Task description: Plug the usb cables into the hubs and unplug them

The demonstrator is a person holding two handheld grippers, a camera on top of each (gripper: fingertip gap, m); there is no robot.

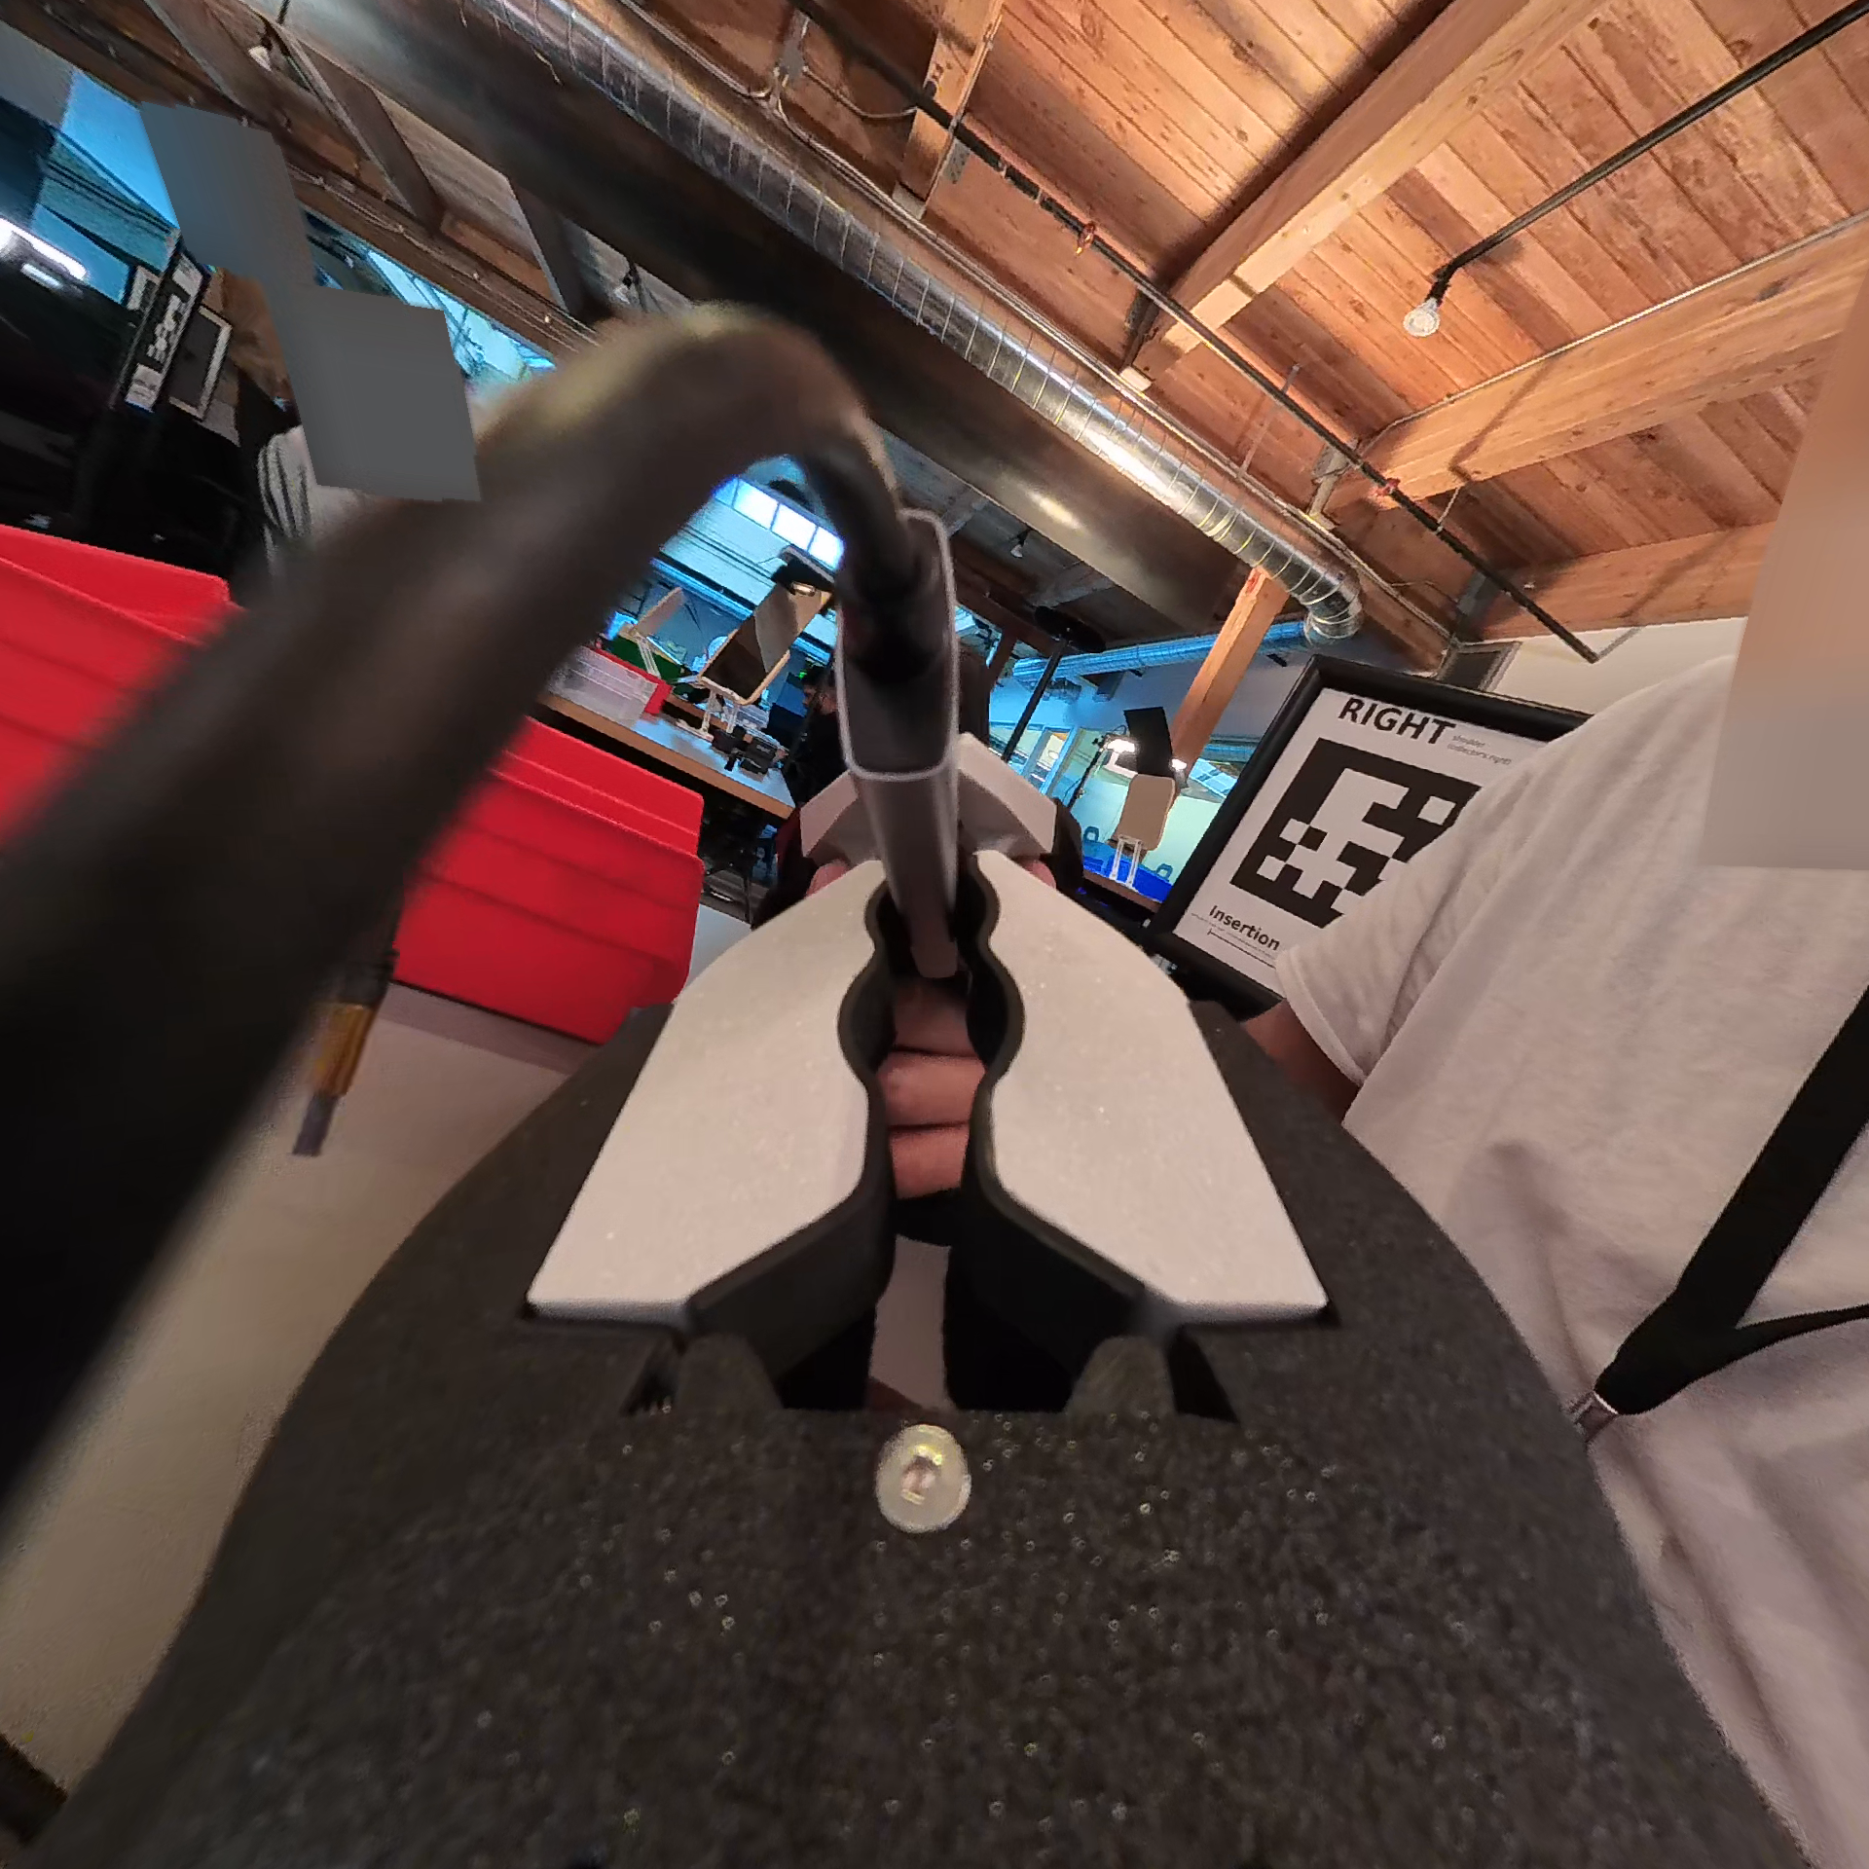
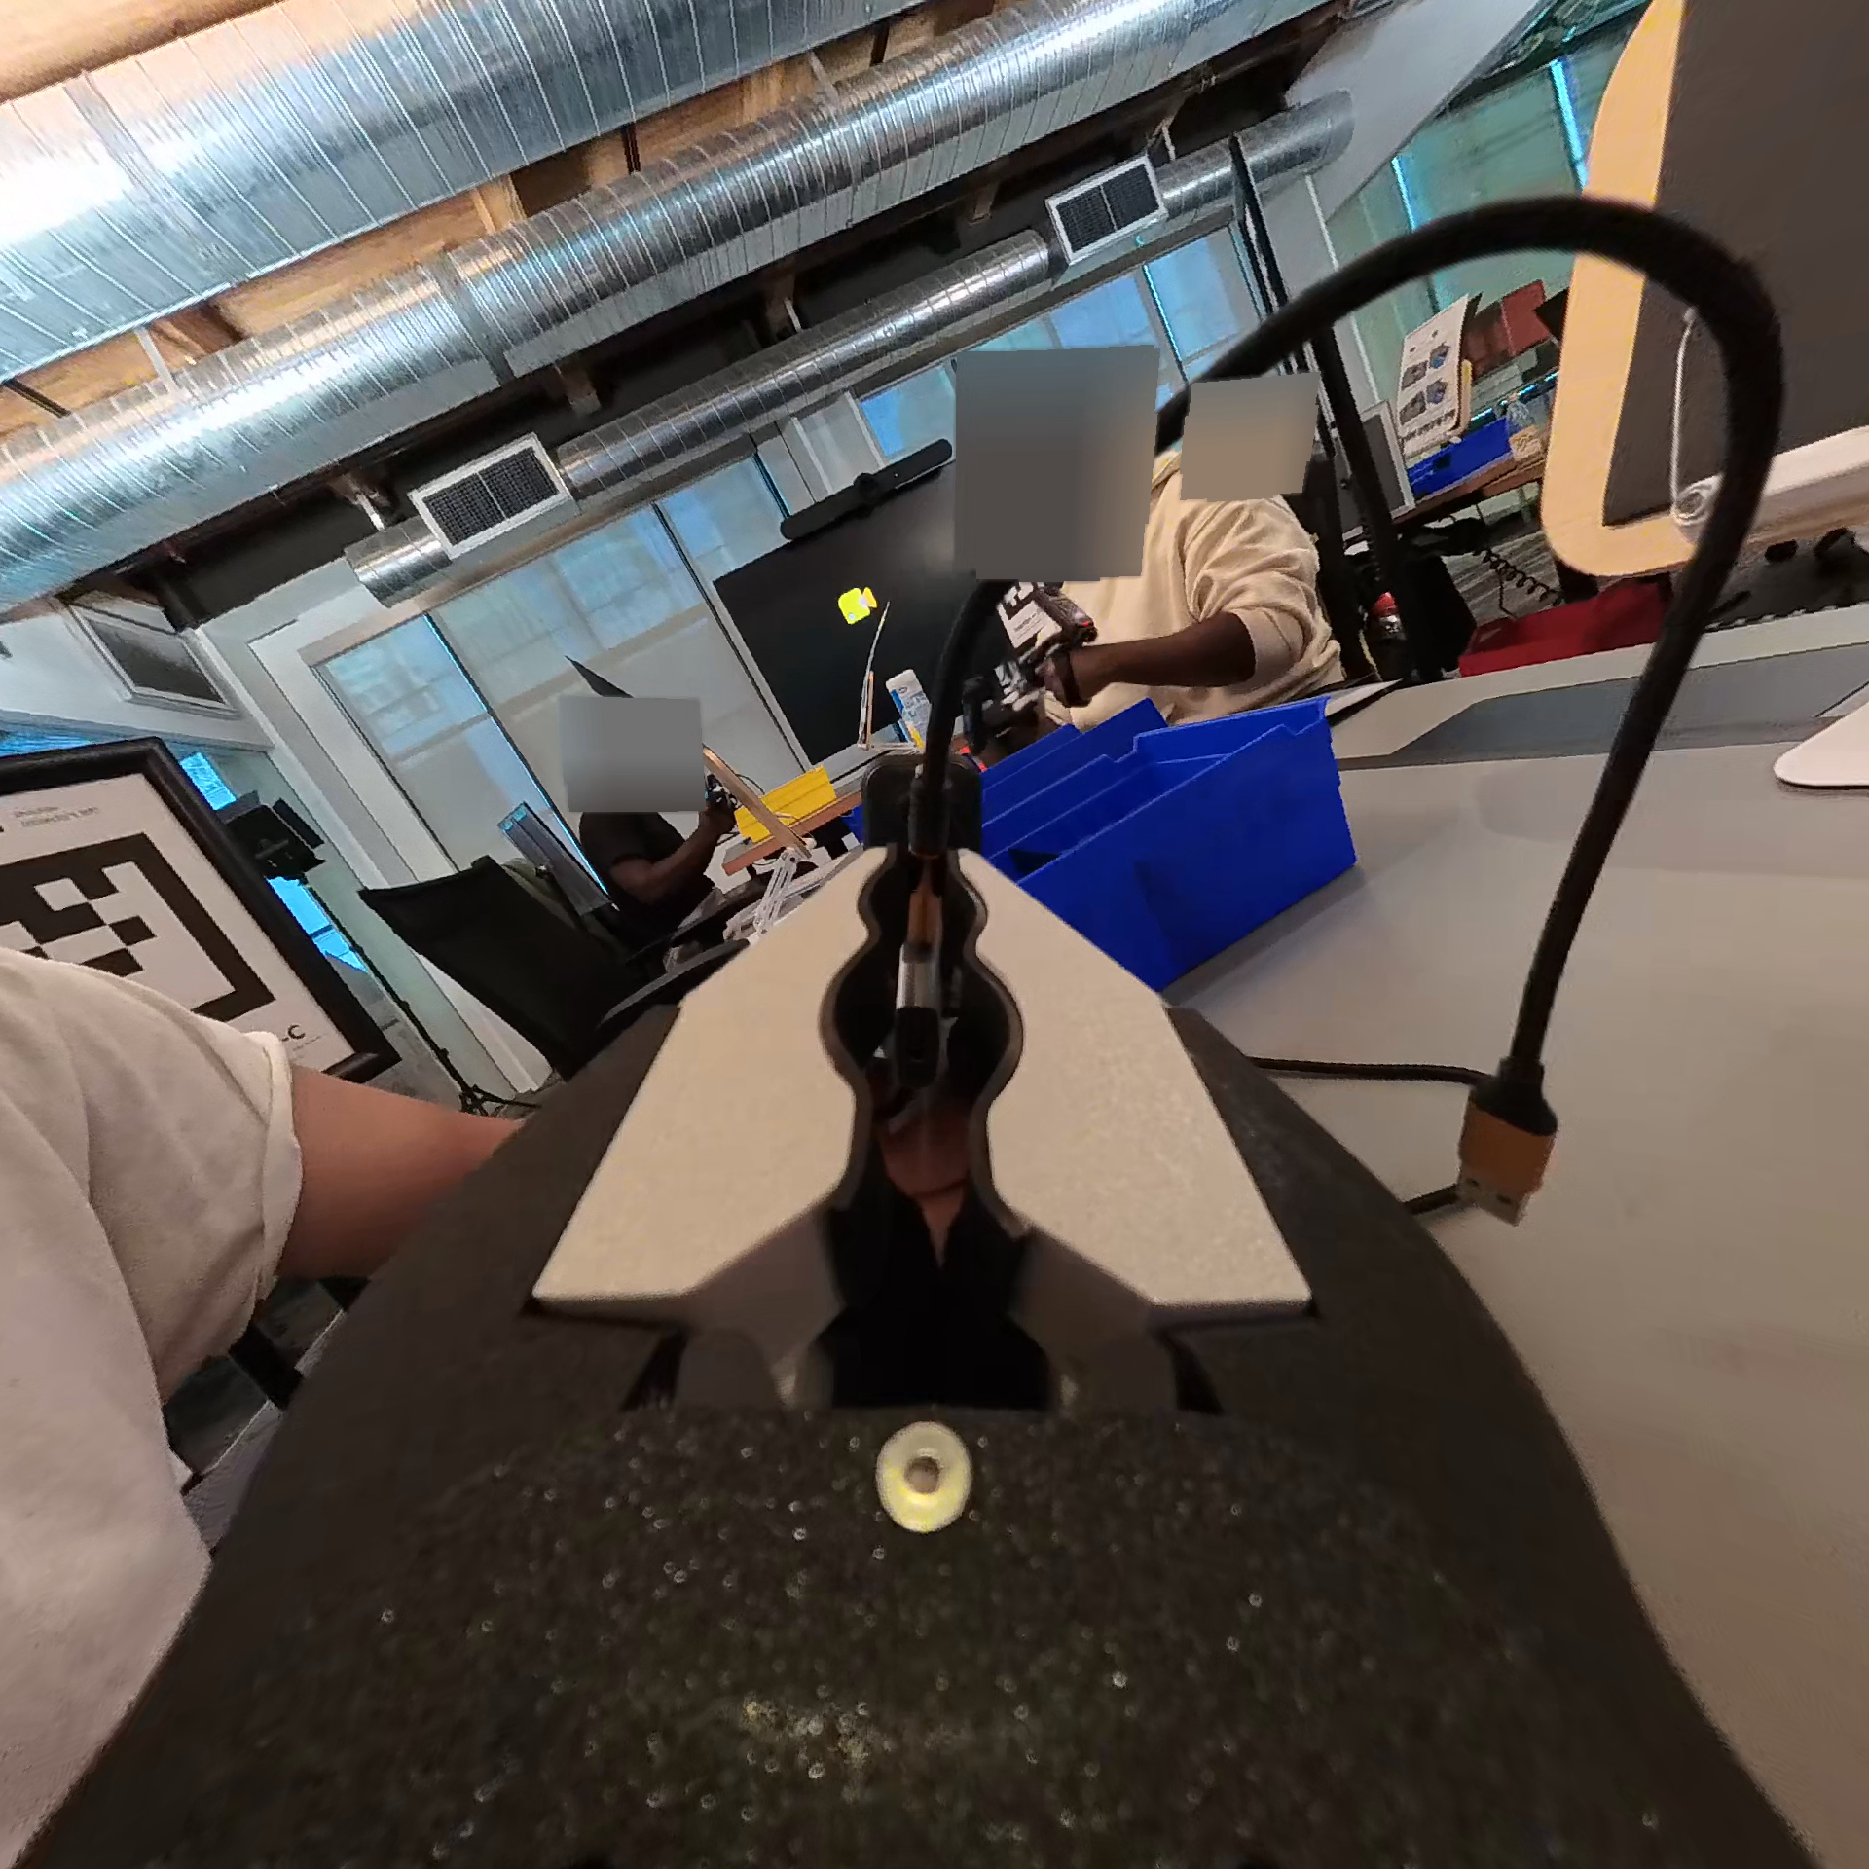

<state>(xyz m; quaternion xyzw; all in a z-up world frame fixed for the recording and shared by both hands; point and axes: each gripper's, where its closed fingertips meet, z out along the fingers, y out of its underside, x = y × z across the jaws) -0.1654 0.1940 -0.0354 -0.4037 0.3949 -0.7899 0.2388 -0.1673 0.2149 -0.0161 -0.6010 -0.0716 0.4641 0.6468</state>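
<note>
Left wrist view
Left tongs [image 1: 922, 936]: clenched on a flat grey adapter [image 1: 900, 809], which stands up from between the tips.
Cable [image 1: 566, 445]: thick, dark, plugged into the adapter's top end, arching over to the left, blurred close to the lens.
Behind the tips: the right tongs [image 1: 925, 814], facing this way, with fingers [image 1: 925, 1102] of a hand seen through the gap.
Around: red bins [image 1: 546, 870] at left, a framed marker sign [image 1: 1345, 819] at right, a white shirt [image 1: 1517, 1011] beside it.

Right wrist view
Right tongs [image 2: 922, 880]: clenched on a slim plug [image 2: 922, 951] with a copper band.
Adapter [image 2: 920, 804]: just past the tips, apparently the left tongs' end.
Cable [image 2: 1659, 334]: loops up and over to the right; its loose copper-sleeved plug [image 2: 1507, 1153] hangs near the grey surface [image 2: 1618, 1416].
Around: blue bins [image 2: 1193, 839] on the surface; seated people farther off.
</note>
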